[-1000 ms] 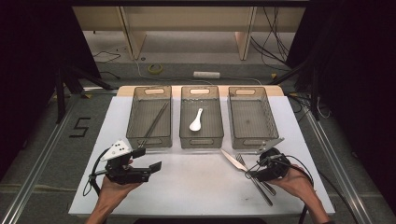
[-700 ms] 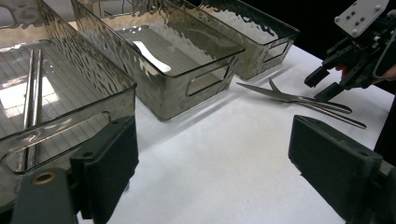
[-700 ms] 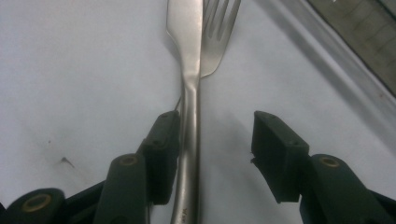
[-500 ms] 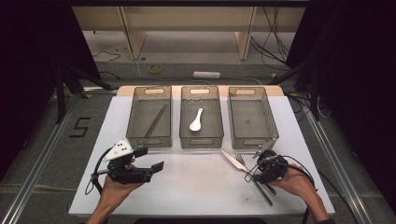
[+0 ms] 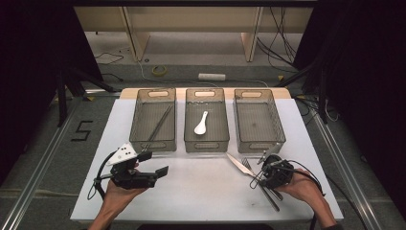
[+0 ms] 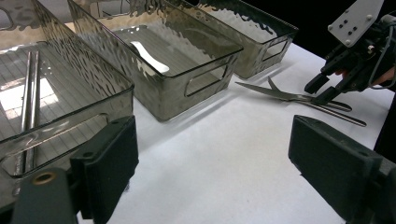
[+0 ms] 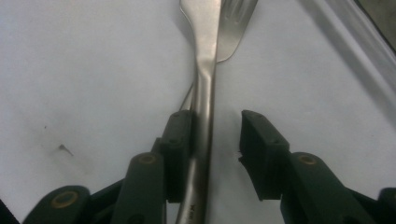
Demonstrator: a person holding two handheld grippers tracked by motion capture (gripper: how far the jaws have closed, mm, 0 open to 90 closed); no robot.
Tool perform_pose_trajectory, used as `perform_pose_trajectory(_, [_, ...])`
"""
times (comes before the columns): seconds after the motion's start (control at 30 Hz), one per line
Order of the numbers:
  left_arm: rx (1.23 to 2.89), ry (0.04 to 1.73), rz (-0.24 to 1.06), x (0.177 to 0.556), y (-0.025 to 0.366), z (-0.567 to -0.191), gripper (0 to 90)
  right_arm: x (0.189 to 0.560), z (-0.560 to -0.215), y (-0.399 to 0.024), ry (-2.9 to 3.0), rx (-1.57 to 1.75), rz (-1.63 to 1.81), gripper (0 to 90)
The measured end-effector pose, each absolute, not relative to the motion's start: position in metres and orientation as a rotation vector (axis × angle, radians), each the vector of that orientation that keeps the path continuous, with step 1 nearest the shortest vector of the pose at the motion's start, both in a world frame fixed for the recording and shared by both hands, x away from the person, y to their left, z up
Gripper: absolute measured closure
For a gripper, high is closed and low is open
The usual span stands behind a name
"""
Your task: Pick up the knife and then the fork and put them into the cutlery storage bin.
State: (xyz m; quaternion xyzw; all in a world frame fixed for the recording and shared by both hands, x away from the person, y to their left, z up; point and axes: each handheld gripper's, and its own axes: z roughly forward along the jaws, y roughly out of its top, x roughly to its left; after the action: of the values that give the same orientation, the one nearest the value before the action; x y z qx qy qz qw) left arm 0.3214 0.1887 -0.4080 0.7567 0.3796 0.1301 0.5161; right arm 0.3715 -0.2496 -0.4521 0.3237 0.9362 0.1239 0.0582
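A steel knife and a fork lie crossed on the white table in front of the right bin. My right gripper is low over their handles. In the right gripper view the knife handle runs between the jaws of the right gripper. It lies against the left pad, with a gap to the other pad. The jaws have just been closing. My left gripper hovers open at the front left with nothing between its jaws.
Three clear grey bins stand in a row across the table. The left bin holds chopsticks, the middle bin a white spoon. Cables trail from both grippers towards the table's front edge.
The right gripper's jaws have narrowed around the knife handle. Both hands have stayed almost where they were.
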Motion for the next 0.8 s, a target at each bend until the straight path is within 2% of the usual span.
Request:
perform_pose_trajectory(0.33, [1.819, 0.913, 0.308, 0.321, 0.188, -0.408, 15.4, 0.378, -0.454, -0.246, 2.870, 1.012, 0.337, 73.8])
perform_pose_trajectory(0.8, [1.826, 0.912, 0.308, 0.322, 0.186, -0.408, 15.4, 0.383, -0.455, -0.244, 2.893, 1.023, 0.307, 74.9])
